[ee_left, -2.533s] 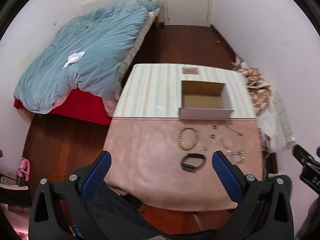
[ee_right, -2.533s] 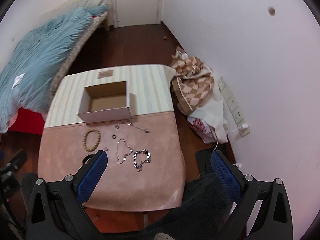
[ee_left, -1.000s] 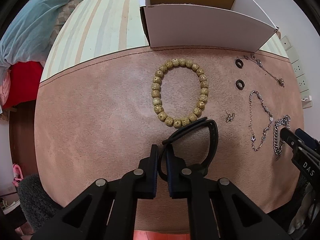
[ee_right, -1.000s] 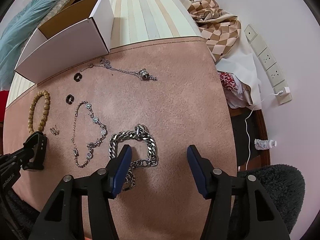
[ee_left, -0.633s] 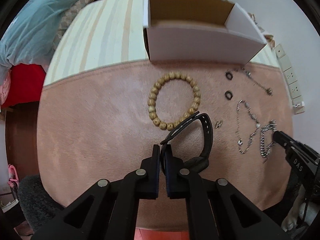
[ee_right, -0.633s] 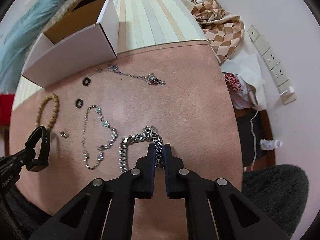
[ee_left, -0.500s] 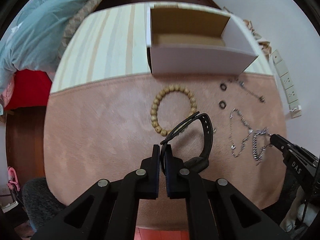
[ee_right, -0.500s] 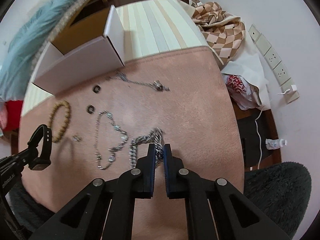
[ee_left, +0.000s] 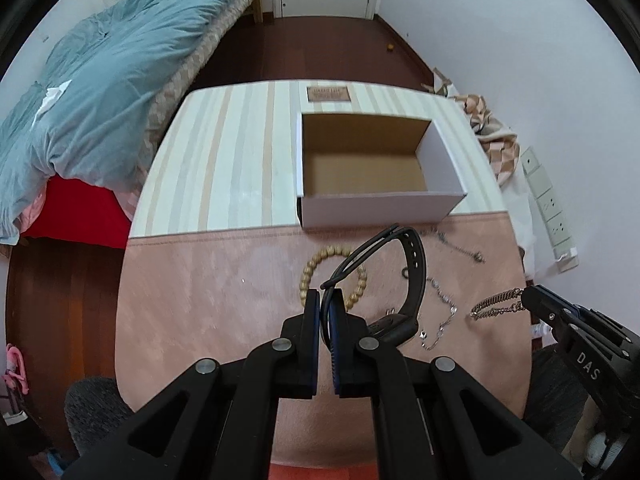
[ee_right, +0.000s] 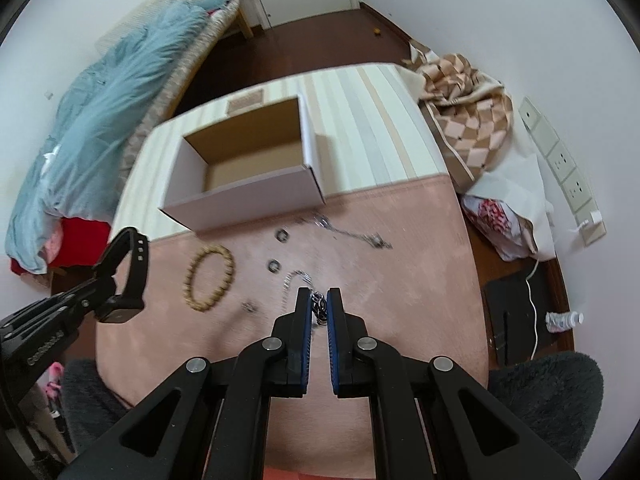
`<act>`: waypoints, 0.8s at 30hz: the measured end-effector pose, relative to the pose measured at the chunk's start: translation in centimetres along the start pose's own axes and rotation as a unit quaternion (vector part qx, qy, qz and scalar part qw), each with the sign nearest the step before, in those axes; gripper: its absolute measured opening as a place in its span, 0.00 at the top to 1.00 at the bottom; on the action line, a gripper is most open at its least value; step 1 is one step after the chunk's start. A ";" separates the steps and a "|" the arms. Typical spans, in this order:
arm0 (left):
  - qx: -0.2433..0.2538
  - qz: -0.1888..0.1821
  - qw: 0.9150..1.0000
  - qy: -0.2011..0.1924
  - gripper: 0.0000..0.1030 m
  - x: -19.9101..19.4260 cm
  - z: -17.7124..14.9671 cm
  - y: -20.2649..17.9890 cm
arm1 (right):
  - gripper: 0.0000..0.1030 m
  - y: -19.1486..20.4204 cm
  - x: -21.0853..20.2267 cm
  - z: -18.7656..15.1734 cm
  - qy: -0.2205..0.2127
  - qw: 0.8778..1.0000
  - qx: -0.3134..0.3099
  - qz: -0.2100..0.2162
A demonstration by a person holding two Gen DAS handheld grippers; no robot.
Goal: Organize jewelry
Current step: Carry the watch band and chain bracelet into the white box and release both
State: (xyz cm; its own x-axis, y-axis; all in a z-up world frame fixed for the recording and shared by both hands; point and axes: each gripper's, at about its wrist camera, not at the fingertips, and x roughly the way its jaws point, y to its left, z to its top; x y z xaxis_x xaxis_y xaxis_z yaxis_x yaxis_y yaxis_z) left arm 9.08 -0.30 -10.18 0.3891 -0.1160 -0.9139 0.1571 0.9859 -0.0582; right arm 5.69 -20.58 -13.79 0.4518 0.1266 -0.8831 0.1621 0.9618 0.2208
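My left gripper (ee_left: 325, 300) is shut on a black wristband (ee_left: 412, 272) and holds it above the pink mat; the band also shows in the right wrist view (ee_right: 134, 272). My right gripper (ee_right: 319, 300) is shut on a silver chain bracelet (ee_right: 319, 306), which hangs from its tip in the left wrist view (ee_left: 496, 305). An open white cardboard box (ee_left: 368, 210) stands empty beyond the mat. On the mat lie a wooden bead bracelet (ee_right: 210, 278), two dark rings (ee_right: 282, 235), a thin silver chain (ee_left: 440, 316) and a pendant necklace (ee_right: 360, 236).
The table has a pink mat (ee_left: 200, 300) in front and a striped cloth (ee_left: 224, 160) behind. A bed with a blue duvet (ee_left: 100, 80) stands to the left. A checked blanket (ee_right: 468, 92) and wall sockets (ee_right: 564, 168) are to the right.
Both grippers closed on their pieces and have lifted up and back from the mat: the left with the black wristband, the right with the silver chain bracelet.
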 end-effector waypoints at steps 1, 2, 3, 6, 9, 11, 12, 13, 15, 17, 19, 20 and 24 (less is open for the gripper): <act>-0.002 -0.001 1.000 -0.003 0.98 -0.2 0.2 0.1 | 0.93 0.4 -0.6 0.4 -0.005 1.000 -0.004 0.006; -0.002 -0.001 1.000 -0.006 0.98 -0.4 0.5 0.2 | 0.93 0.6 -1.0 0.9 -0.009 1.000 -0.007 0.009; -0.004 -0.001 1.000 -0.009 0.98 -0.5 0.7 0.2 | 0.93 0.8 -1.2 1.3 -0.011 1.000 -0.009 0.011; -0.011 -0.004 1.000 -0.015 0.98 -0.7 1.6 0.6 | 0.93 1.5 -2.4 3.1 -0.024 0.999 -0.016 0.024; -0.013 -0.008 1.000 -0.022 0.98 -0.9 2.9 0.7 | 0.93 2.4 -3.5 5.2 -0.038 0.998 -0.023 0.039; -0.012 -0.012 1.000 -0.026 0.98 -1.0 4.0 0.7 | 0.93 3.2 -4.1 7.1 -0.050 0.997 -0.031 0.050; -0.014 -0.015 0.999 -0.028 0.98 -0.9 4.6 0.7 | 0.93 3.5 -4.2 7.7 -0.053 0.997 -0.034 0.052; -0.016 -0.019 0.999 -0.030 0.98 -0.8 5.4 0.8 | 0.95 3.9 -4.2 8.7 -0.058 0.996 -0.040 0.055; -0.015 -0.022 0.999 -0.032 0.98 -0.5 6.8 0.8 | 0.95 4.6 -3.9 10.6 -0.063 0.995 -0.051 0.059; -0.016 -0.025 0.999 -0.033 0.98 0.2 8.4 1.0 | 0.95 5.2 -3.1 12.4 -0.065 0.994 -0.061 0.056; -0.017 -0.029 0.999 -0.024 0.98 1.6 10.1 1.3 | 0.95 5.6 -1.9 14.1 -0.058 0.995 -0.062 0.059; -0.016 -0.032 0.999 -0.018 0.98 2.2 10.8 1.4 | 0.95 5.5 -1.0 14.8 -0.051 0.995 -0.061 0.059; -0.017 -0.042 0.999 0.014 0.98 5.6 13.0 1.9 | 0.95 5.4 2.6 16.9 -0.019 0.996 -0.055 0.066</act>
State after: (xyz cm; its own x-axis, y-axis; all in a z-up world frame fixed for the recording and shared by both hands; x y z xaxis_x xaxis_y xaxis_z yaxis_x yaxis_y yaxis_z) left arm 23.41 -0.69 -10.21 0.3506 -0.1958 -0.9158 0.1578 0.9763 -0.1483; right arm 22.61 -19.19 -7.89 0.4969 0.2461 -0.8322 0.0038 0.9583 0.2856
